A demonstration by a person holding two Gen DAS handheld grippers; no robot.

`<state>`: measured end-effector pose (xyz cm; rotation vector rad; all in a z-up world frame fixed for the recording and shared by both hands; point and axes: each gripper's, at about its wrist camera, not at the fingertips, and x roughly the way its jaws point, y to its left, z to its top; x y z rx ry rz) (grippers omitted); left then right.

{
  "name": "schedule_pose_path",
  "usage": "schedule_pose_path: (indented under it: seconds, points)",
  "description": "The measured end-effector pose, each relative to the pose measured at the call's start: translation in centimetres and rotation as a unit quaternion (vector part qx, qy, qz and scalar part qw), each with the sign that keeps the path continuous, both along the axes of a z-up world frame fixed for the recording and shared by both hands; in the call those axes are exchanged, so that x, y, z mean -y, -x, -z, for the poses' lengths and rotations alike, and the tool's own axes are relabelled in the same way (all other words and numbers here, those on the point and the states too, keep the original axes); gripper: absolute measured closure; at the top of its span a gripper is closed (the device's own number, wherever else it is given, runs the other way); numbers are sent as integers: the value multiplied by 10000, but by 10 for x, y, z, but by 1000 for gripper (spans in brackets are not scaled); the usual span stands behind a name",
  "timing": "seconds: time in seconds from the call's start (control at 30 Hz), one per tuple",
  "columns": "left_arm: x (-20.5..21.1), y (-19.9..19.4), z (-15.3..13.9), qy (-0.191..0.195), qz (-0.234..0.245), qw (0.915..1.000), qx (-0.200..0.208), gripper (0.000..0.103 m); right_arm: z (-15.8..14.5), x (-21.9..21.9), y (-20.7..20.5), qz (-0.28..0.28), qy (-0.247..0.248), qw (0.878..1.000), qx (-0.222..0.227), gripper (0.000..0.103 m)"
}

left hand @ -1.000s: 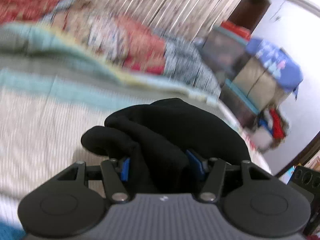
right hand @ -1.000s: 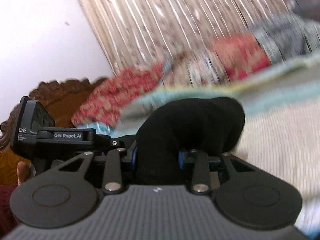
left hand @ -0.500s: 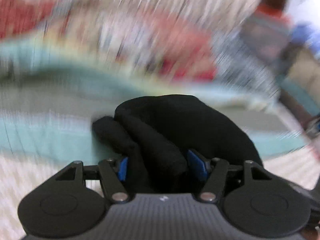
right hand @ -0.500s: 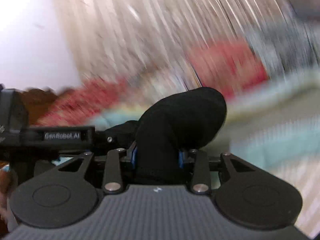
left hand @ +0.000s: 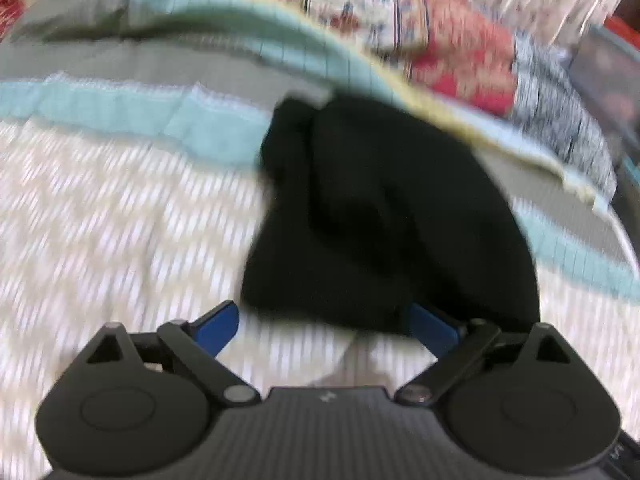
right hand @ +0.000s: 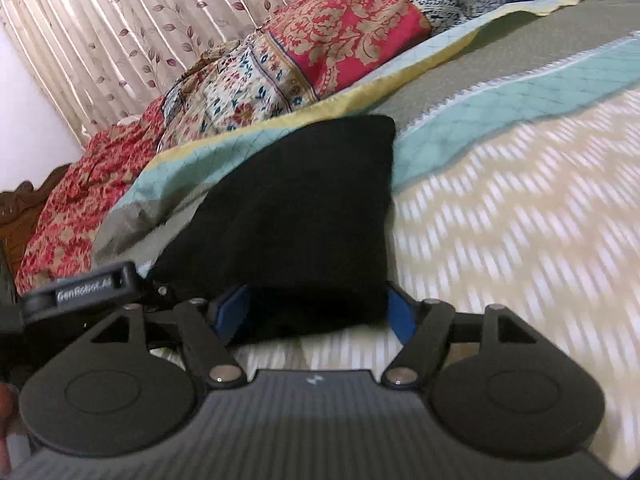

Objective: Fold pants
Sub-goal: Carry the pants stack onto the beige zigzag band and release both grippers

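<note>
Since the earlier frames both tools have come down toward the bed and their jaws have just been opening; the black pants, bunched up and pinched between the blue pads a second ago, are now lying on the bedspread.

Left wrist view: the pants (left hand: pixel 380 220) are sitting in the centre of the frame as a dark folded bundle, its near edge lying between the spread pads of the left tool (left hand: pixel 324 324). The left blue pad (left hand: pixel 218 326) is standing clear of the cloth; the right pad is touching or just beside the bundle's edge, and I cannot tell which. The jaws are standing wide, not gripping. The picture is motion-blurred.

Right wrist view: the pants (right hand: pixel 296 216) are filling the centre, a flat dark panel with a squared corner at upper right. The near edge is lying between the pads of the right tool (right hand: pixel 314 312), which are parted on either side of it; the jaws are open, not pressing on the cloth.

The pants are resting on the cream patterned bedspread (right hand: pixel 520 220), with their far end overlapping a teal and grey band (right hand: pixel 500 100). Beyond that, toward the top of the frame, a heap of red and floral printed fabric (right hand: pixel 340 48) is lying along the bed. A pleated leaf-print curtain (right hand: pixel 120 20) is filling the upper left. At the lower left edge, part of the other tool's body (right hand: pixel 80 290) is showing.
</note>
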<state>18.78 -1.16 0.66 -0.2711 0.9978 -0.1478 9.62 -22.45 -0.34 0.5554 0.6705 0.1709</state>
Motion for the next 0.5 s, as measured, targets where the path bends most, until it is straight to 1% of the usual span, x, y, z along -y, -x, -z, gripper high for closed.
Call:
schedule_pose_path:
  seconds: [0.1,0.17,0.2,0.27,0.33,0.43,0.5]
  points:
    - [11,48,6,-412,175,9989,-152,8,-5,-11,37,-20,132,9999,-24,29]
    - [19,82,7,-809,309,9961,-167,8,-8,-16,66,-53,209,9997,-70,29]
    - [21,97,5,-915,358,9950,-160,8,-9,-19,79,-102,256,9996,-104,29]
    - [22,128,3,-1022,375,9938,-233,8,-11,-25,100,-152,389,9990,-188,29]
    - [21,155,3,-1112,279,9926,-389,8,-14,-29,122,-172,504,9983,-243,28]
    - [17,185,7,-1328,222,9894,-541,8,-18,-35,145,-188,501,9979,-351,25]
    - [16,201,10,-1465,195,9874,-566,5,-20,-40,155,-249,526,9975,-389,20]
